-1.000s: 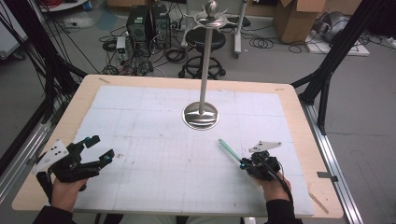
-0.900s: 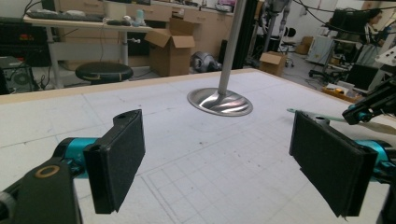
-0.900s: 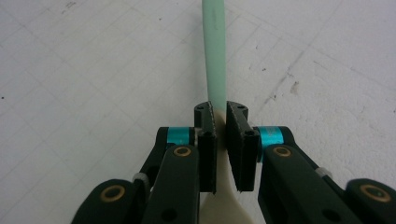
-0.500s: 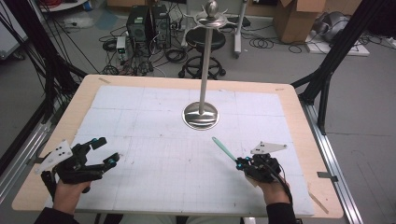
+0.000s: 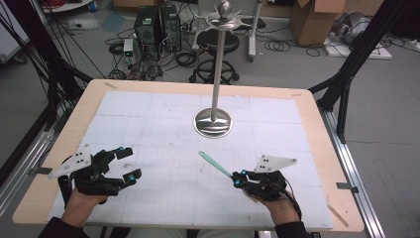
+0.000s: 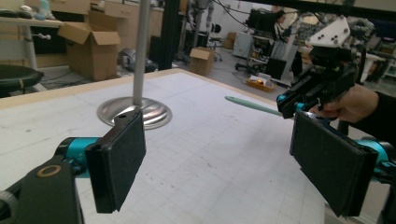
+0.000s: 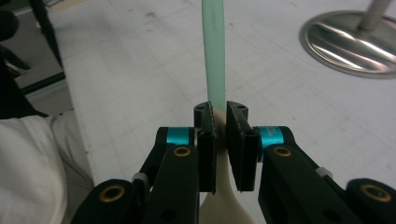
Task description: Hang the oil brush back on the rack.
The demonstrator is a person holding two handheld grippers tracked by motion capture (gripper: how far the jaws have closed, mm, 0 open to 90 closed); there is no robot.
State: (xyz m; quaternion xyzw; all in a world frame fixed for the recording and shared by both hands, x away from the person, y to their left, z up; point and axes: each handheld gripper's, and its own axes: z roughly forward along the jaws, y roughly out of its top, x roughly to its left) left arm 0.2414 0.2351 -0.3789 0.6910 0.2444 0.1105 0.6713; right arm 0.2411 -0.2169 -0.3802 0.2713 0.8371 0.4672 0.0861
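My right gripper (image 5: 237, 177) is shut on a long utensil with a pale teal handle (image 5: 214, 163), held just above the white mat at front right. The handle (image 7: 214, 56) sticks out ahead between the pads, and a cream end (image 7: 224, 200) lies behind them. My left gripper (image 5: 128, 162) hovers at front left, jaws wide open with nothing between the pads (image 6: 116, 158). In the left gripper view the right gripper (image 6: 286, 102) and the handle (image 6: 252, 105) point toward it. A metal stand with a round base (image 5: 213, 123) and tall pole (image 5: 218, 74) stands mid-table.
A white gridded mat (image 5: 163, 198) covers the wooden table (image 5: 341, 198). A stool (image 5: 215, 44), computer cases (image 5: 156, 25), cables and cardboard boxes (image 5: 312, 20) sit on the floor behind the far edge. Black frame legs (image 5: 346, 74) flank the table.
Both hands have shifted toward the table's middle and lifted a little. The right gripper carried the teal-handled utensil leftward; the left gripper moved rightward, still open.
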